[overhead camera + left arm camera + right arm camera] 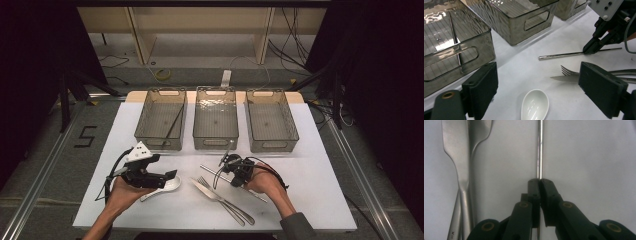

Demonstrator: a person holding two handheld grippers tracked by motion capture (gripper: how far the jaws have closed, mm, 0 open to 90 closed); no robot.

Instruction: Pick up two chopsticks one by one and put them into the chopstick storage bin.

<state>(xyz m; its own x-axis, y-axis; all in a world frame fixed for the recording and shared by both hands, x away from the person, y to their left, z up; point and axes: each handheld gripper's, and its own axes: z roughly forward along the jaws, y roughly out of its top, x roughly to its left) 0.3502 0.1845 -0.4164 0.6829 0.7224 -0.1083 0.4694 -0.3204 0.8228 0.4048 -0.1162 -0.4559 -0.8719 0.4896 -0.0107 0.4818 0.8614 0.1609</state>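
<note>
Steel chopstick (539,150) at centre frame on the white worktop (310,200) is clamped by the right tongs (539,181), while the left tongs (536,87) are held apart over the spoon (534,105); lifting toward a bin likely comes next

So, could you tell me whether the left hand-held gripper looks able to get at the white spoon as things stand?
Probably yes. The left hand-held gripper stands open right above the white spoon, whose bowl lies bare on the table between the jaws. The knife and fork lie off to one side.
</note>
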